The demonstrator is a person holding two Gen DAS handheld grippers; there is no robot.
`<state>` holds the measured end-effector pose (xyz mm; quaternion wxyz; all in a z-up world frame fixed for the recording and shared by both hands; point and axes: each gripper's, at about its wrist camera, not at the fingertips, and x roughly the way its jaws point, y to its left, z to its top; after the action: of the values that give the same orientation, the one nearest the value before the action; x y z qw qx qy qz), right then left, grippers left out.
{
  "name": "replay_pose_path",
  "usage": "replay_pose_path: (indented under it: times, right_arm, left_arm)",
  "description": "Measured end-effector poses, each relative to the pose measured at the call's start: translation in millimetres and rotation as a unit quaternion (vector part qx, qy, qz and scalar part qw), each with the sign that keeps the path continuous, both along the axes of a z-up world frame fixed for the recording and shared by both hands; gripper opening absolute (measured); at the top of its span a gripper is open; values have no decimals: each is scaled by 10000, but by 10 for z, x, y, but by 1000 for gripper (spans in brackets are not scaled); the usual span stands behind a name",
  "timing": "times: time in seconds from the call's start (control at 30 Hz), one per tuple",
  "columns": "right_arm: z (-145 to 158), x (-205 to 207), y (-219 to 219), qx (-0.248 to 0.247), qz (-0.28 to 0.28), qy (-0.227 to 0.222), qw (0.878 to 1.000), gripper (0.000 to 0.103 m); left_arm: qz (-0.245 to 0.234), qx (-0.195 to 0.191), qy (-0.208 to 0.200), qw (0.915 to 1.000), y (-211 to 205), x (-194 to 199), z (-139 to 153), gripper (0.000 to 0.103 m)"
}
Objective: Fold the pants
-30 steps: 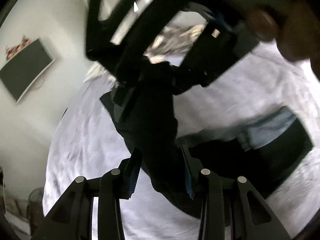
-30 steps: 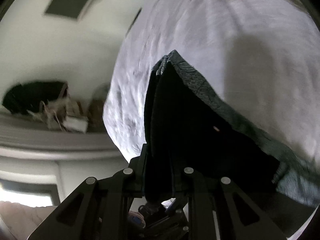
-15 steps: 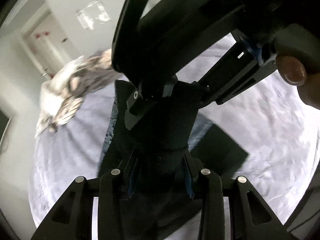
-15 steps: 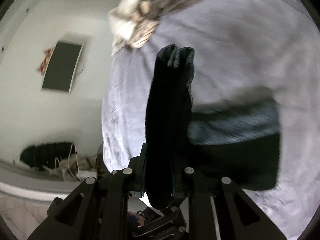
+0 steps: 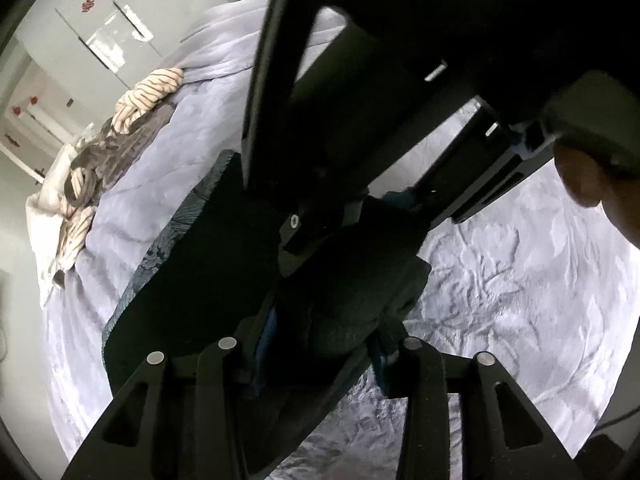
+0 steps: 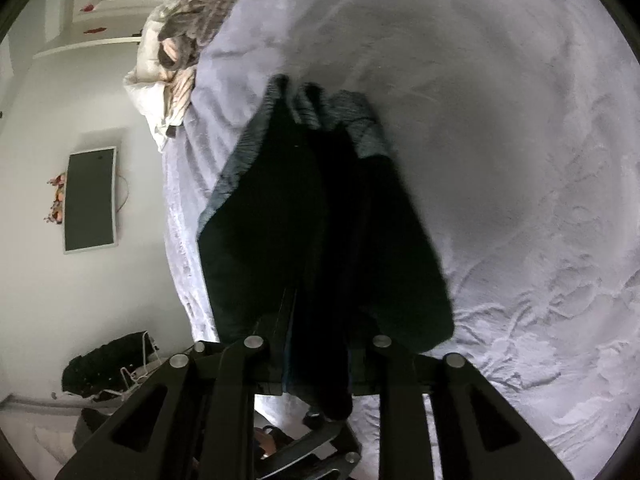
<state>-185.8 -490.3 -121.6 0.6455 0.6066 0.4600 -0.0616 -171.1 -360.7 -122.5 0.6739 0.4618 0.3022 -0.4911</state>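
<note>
The dark pants (image 5: 192, 280) with a grey patterned waistband hang folded above the pale lilac bed sheet (image 5: 500, 300). My left gripper (image 5: 320, 344) is shut on a bunched fold of the pants. My right gripper (image 6: 316, 356) is shut on the pants (image 6: 320, 220), which drape away from it in doubled layers with the grey band (image 6: 360, 128) at the far end. In the left wrist view the right gripper's black frame (image 5: 360, 120) fills the top, close above the left one.
A striped and grey heap of bedding (image 5: 100, 152) lies at the far end of the bed, also in the right wrist view (image 6: 188, 20). A wall screen (image 6: 90, 200) and floor clutter (image 6: 108, 364) lie beyond the bed's left edge. A hand (image 5: 592, 184) shows at right.
Both grippers have swung with the pants held between them. The pants have come lower and closer to the sheet, and the right gripper now sits nearer to the left one.
</note>
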Motion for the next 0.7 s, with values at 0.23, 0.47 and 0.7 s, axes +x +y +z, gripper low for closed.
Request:
replay_pose_path:
  times: [0.23,0.47,0.7]
  right_arm:
    - [192,-242,27,-716,75,747,9946,50]
    - [521,-368,104,-1801,-127,1296,9750,25]
    - [555,103,350,-2251,407,1281,9650,24]
  left_arm:
    - [233,-139,612,9978,386,318,376,66]
    - [1618,-38,627,9848,800,1155,490,66]
    - [2779,580,1142,9520,1092,1643,45,72]
